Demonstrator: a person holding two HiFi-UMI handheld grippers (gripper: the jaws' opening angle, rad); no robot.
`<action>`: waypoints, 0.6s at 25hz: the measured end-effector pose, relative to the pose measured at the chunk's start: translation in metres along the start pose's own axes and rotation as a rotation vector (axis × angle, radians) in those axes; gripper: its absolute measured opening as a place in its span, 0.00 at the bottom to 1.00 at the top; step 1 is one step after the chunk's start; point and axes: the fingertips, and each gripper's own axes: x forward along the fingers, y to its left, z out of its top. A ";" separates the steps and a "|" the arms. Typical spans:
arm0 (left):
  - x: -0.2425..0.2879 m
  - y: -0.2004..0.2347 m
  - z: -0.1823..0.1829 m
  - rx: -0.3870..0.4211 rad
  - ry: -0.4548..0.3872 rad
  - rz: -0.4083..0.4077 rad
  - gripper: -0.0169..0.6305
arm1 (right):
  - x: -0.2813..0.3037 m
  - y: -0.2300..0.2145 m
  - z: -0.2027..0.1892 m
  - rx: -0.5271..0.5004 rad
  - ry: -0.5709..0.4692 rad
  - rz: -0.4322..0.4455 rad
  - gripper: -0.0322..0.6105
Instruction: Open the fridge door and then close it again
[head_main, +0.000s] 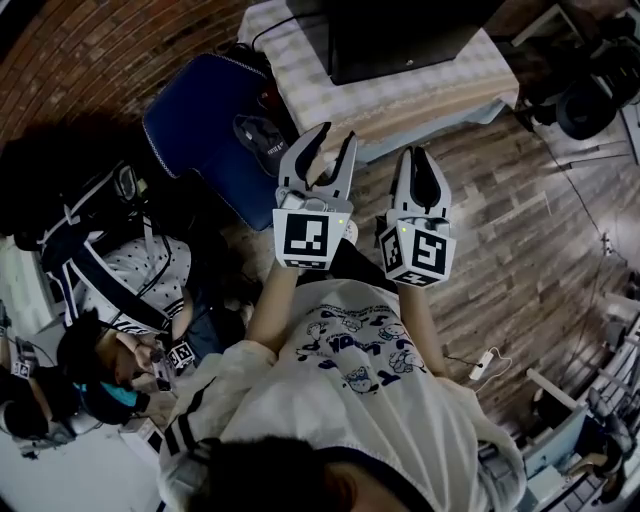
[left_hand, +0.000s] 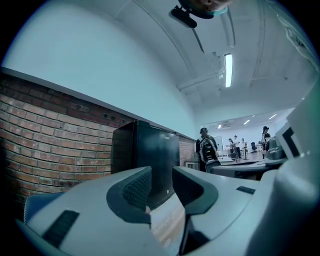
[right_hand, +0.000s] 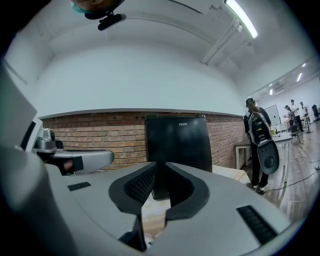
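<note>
A black fridge (head_main: 400, 40) stands with its door shut on a table with a checked cloth (head_main: 400, 100), against a brick wall. It fills the middle of the left gripper view (left_hand: 150, 160) and of the right gripper view (right_hand: 177, 145). My left gripper (head_main: 335, 132) is held up short of the table, open and empty (left_hand: 161, 182). Beside it my right gripper (head_main: 414, 152) is open only a narrow gap, with nothing in it (right_hand: 161, 182). Neither touches the fridge.
A dark blue seat (head_main: 200, 120) stands left of the table. A person (head_main: 120, 350) crouches at the lower left among bags. Another person (right_hand: 260, 145) stands right of the fridge, with more people far behind. The floor is wood planks (head_main: 520, 220).
</note>
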 end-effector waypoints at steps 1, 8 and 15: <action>0.007 0.000 0.000 -0.002 0.000 0.009 0.24 | 0.006 -0.004 0.001 0.001 0.001 0.008 0.16; 0.043 0.001 0.001 -0.007 0.002 0.058 0.24 | 0.041 -0.023 0.006 0.000 0.004 0.068 0.16; 0.060 0.003 -0.003 -0.005 0.019 0.087 0.24 | 0.064 -0.033 0.003 0.019 0.019 0.092 0.16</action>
